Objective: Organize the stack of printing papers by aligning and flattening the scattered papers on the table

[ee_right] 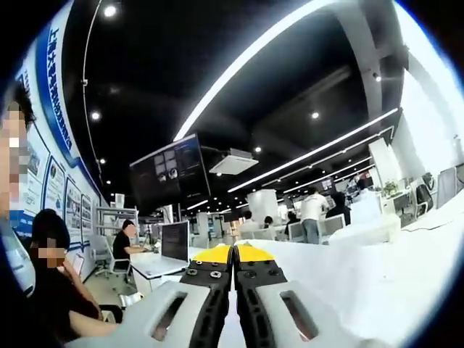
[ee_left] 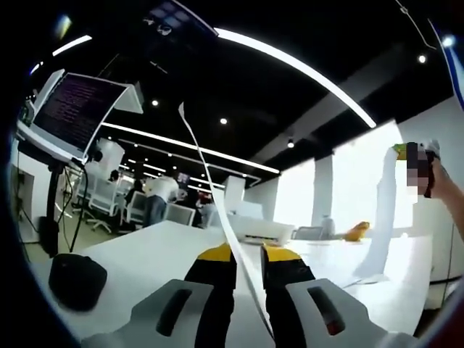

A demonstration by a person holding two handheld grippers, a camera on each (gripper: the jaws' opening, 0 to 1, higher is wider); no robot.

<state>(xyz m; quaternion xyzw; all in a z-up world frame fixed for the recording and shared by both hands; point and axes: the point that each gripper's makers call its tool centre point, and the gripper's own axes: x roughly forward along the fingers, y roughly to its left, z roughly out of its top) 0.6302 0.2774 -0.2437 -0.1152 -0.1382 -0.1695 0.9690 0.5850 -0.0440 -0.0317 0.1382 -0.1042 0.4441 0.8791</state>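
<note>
Papers [ee_left: 217,210] are getting lifted edge-on above the tabletop [ee_left: 145,254], left hand-held gripper [ee_left: 248,254] pinching them; right hand-held gripper [ee_right: 233,255] is sitting shut on white sheets too. Light, floppy, slippery, so grip near the edges. Black mouse [ee_left: 76,279] and monitor [ee_left: 76,109] are crowding the left.

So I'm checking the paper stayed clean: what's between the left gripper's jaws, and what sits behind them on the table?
A white sheet of paper, seen edge-on, rises from between the left gripper's closed jaws. Behind them on the white table sits a white printer. The sheet's gripped bottom edge is hidden.
</note>
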